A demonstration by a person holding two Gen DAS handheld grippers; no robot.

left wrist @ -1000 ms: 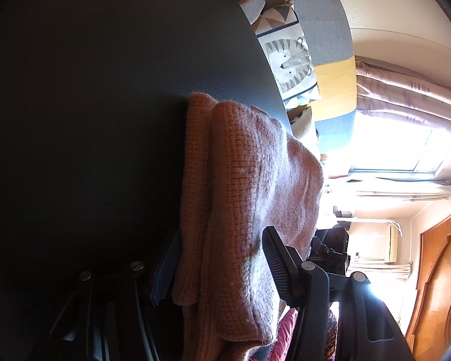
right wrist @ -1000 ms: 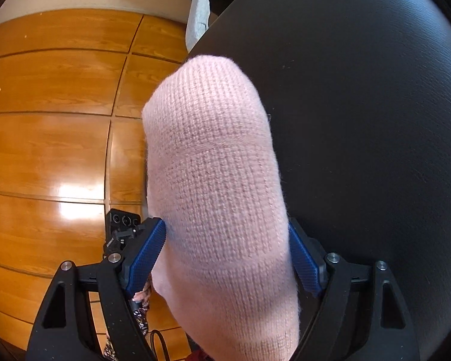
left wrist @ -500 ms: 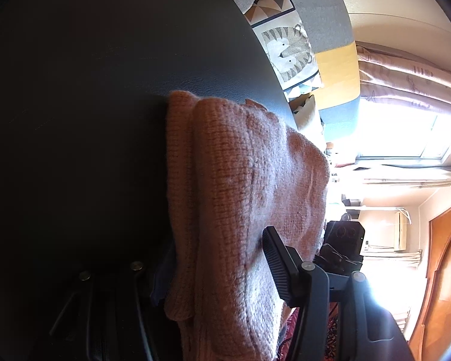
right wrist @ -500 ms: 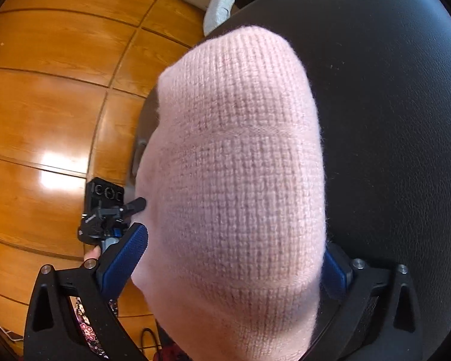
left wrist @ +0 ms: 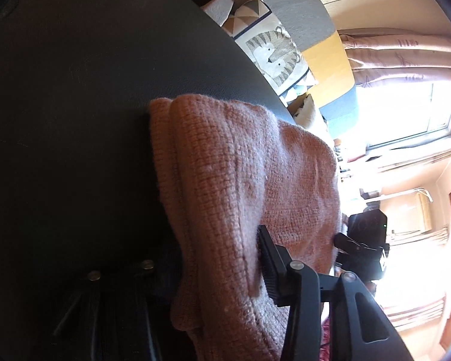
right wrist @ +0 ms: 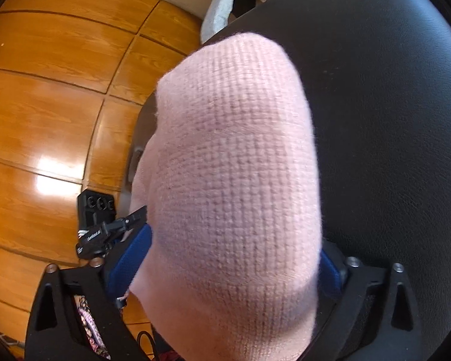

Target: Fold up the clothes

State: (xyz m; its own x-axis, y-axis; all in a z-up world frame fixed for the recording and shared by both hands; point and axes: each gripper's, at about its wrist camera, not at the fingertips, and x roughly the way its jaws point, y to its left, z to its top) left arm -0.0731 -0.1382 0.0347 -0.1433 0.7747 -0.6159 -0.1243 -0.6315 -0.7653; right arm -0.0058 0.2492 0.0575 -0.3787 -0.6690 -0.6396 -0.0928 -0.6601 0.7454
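A folded pink knitted garment [left wrist: 240,180] lies bunched on a round black leather seat [left wrist: 75,120]. My left gripper [left wrist: 216,240] has its jaws closing on one thick end; the right finger [left wrist: 270,264] dents the knit, and the left finger is lost in shadow. In the right wrist view the other end of the garment [right wrist: 234,165] bulges between the blue pads [right wrist: 135,258] of my right gripper [right wrist: 234,240]. Its jaws are closing, and the knit fills the whole gap against both pads. The garment's underside is hidden.
A tiger-print cushion [left wrist: 273,57] and a grey and yellow sofa [left wrist: 324,57] stand past the seat's far edge, with curtains [left wrist: 406,57] and a bright window behind them. Glossy wooden floor [right wrist: 45,105] lies left of the seat [right wrist: 391,120]. The left gripper's body [right wrist: 102,225] shows there.
The left view has rolled slightly and its finger has pushed further into the knit. In the right view the garment has swelled and shifted right; the pads spread, then came back in.
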